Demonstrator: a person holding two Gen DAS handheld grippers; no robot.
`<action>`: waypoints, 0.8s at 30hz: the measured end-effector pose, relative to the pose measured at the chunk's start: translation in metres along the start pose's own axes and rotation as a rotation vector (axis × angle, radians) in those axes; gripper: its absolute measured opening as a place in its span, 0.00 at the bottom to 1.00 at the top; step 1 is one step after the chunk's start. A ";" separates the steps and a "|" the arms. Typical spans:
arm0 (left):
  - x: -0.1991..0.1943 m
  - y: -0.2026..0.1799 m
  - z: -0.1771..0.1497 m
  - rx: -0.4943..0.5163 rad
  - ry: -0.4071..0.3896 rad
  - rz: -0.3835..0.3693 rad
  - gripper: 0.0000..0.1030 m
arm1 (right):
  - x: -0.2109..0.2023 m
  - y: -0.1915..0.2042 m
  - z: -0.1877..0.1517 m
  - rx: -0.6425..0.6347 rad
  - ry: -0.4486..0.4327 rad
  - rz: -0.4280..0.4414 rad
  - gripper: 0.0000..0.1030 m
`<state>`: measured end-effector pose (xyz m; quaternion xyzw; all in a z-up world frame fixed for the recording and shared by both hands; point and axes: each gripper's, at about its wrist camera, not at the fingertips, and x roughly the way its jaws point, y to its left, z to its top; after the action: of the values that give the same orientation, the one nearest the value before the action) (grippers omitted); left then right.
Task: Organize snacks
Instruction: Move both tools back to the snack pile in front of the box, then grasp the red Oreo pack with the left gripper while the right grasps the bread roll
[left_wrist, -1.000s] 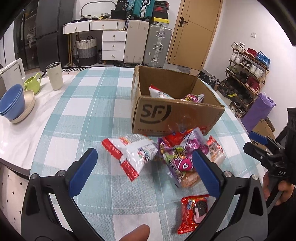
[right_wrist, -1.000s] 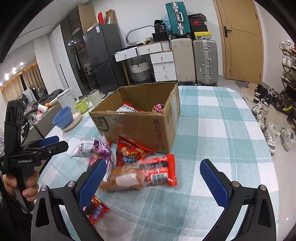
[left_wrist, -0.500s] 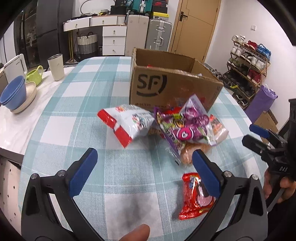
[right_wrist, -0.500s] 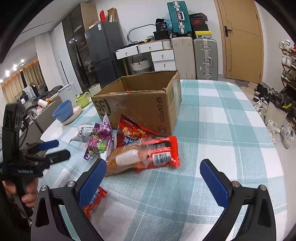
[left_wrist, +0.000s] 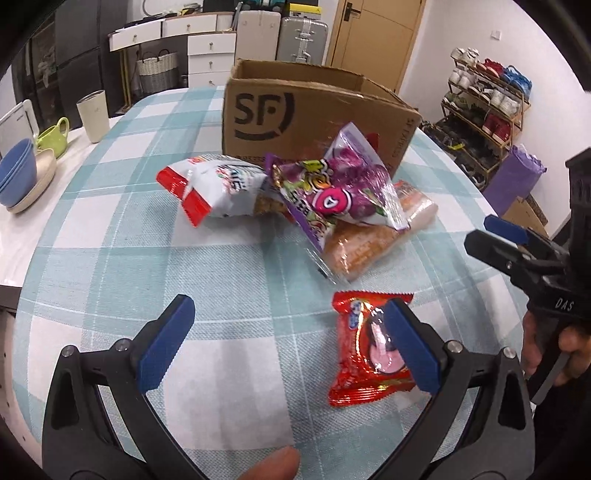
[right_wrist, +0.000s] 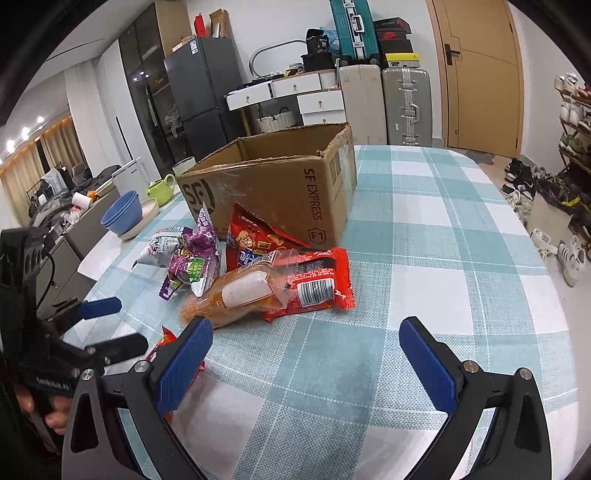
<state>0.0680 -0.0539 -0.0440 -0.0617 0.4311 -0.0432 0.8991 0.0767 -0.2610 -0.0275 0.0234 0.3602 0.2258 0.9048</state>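
An open SF cardboard box (left_wrist: 303, 110) stands on the checked tablecloth, also seen in the right wrist view (right_wrist: 280, 192). In front of it lies a pile of snack packs: a white and red bag (left_wrist: 210, 184), a purple candy bag (left_wrist: 340, 192), an orange bread pack (left_wrist: 365, 243) and a red pack (right_wrist: 317, 284). A small red snack pack (left_wrist: 369, 354) lies apart, just by my left gripper's right finger. My left gripper (left_wrist: 288, 343) is open and empty, low over the table. My right gripper (right_wrist: 306, 362) is open and empty, right of the pile.
Blue bowls (left_wrist: 14, 177), a green cup (left_wrist: 55, 133) and a beige tumbler (left_wrist: 94, 114) stand at the table's left side. A shoe rack (left_wrist: 487, 96) and purple bag (left_wrist: 513, 181) stand beyond the right edge. Suitcases and drawers line the far wall.
Both grippers have come down lower and closer to the table. The snack pile and box now look nearer. Both stay open and empty.
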 end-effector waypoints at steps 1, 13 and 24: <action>0.000 -0.002 -0.001 0.002 0.000 -0.005 0.99 | 0.000 -0.001 0.000 0.001 0.002 -0.002 0.99; 0.014 -0.037 -0.017 0.100 0.058 -0.070 0.99 | 0.004 -0.004 -0.001 0.011 0.010 -0.011 0.99; 0.026 -0.044 -0.022 0.131 0.085 -0.118 0.43 | 0.009 -0.008 -0.002 0.025 0.021 -0.003 0.99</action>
<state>0.0659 -0.1028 -0.0711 -0.0262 0.4609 -0.1267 0.8780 0.0840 -0.2645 -0.0360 0.0317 0.3724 0.2200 0.9011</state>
